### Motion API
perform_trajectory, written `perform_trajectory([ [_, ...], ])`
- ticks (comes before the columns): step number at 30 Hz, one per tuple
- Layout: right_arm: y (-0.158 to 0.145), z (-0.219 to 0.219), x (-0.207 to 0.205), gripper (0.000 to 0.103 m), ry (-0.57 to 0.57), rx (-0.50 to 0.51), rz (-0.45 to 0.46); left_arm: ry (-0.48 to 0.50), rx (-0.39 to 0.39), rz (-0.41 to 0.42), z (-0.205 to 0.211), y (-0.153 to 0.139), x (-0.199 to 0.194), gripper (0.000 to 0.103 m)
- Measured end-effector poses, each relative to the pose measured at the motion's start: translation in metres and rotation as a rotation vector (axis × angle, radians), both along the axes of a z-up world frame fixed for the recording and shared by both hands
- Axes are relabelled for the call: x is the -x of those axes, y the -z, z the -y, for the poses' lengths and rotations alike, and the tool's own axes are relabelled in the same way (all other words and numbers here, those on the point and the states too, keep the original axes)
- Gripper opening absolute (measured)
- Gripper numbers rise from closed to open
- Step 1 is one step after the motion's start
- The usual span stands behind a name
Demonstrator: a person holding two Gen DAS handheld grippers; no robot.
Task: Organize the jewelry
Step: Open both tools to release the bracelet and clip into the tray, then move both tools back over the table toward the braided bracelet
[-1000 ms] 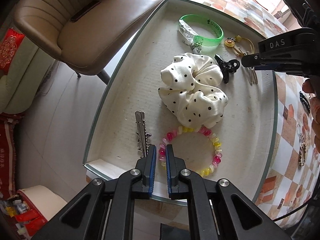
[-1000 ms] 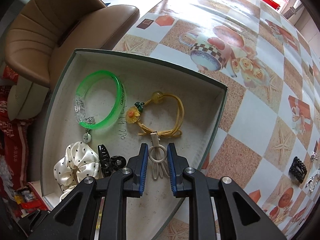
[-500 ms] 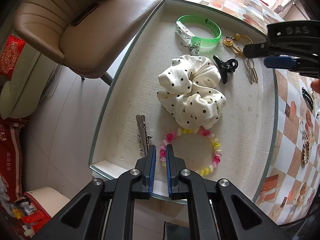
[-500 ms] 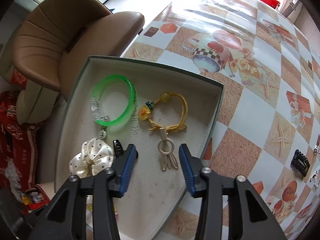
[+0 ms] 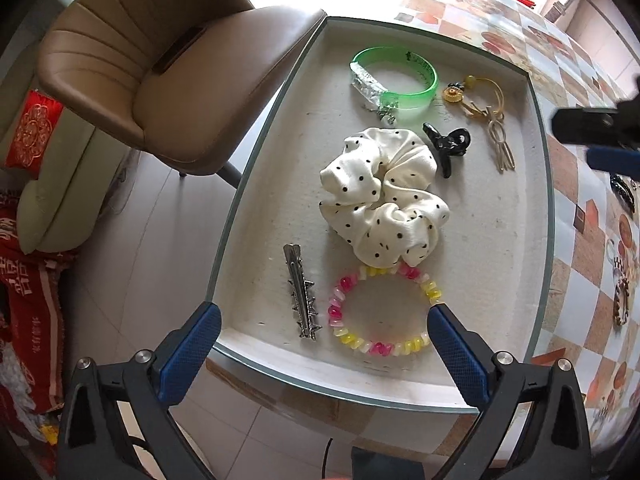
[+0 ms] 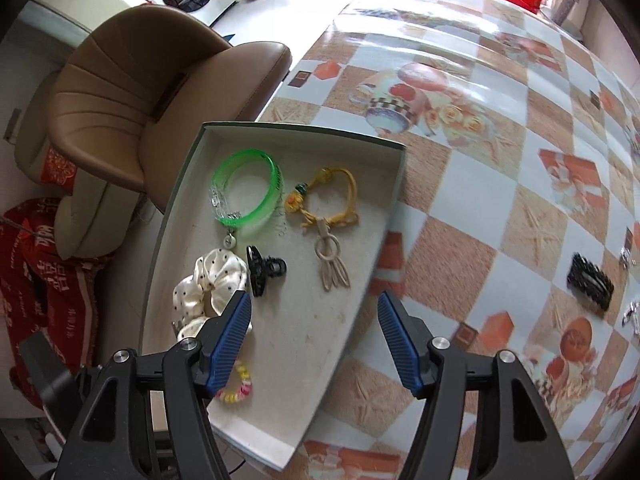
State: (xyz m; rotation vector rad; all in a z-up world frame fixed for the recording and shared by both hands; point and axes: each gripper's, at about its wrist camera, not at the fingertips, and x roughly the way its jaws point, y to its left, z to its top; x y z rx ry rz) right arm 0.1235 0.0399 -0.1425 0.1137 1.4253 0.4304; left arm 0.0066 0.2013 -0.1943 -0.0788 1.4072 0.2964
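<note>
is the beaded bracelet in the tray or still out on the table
In the tray. The beaded bracelet lies flat on the tray floor, near the front rim, beside the metal hair clip, untouched between the open left gripper fingers.

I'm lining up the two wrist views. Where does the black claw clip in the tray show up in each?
Left wrist: the black claw clip is upper right of centre, touching the polka-dot scrunchie on its right.
Right wrist: the clip is left of centre, just above the left finger of the right tool.
Shared landmark: the green bangle, beyond the clip in both.
</note>
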Motion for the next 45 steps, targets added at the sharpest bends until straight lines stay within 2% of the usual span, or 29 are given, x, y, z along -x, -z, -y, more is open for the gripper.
perform_trajectory([
  [3,-0.005,0.016,0.008,0.080,0.031,-0.011,-0.001,0.004,0.001,0.006,0.004,-0.006,-0.001,0.103],
  [13,-0.012,0.063,0.035,0.082,0.099,-0.007,-0.026,0.054,-0.020,0.018,0.026,-0.023,-0.004,0.103],
  [20,-0.007,0.098,0.057,0.083,0.160,-0.006,-0.037,0.089,-0.025,-0.002,0.043,-0.028,-0.009,0.103],
  [28,0.006,0.143,0.078,0.084,0.260,0.001,-0.077,0.142,0.014,-0.017,0.056,-0.028,-0.014,0.103],
  [34,0.013,0.181,0.086,0.084,0.345,0.009,-0.083,0.203,0.048,0.005,0.087,-0.042,-0.020,0.103],
  [41,0.011,0.217,0.089,0.084,0.409,0.023,-0.033,0.286,0.076,0.009,0.135,-0.045,-0.030,0.103],
  [45,0.015,0.232,0.086,0.084,0.402,0.041,-0.079,0.320,0.089,-0.010,0.157,-0.037,-0.034,0.103],
])
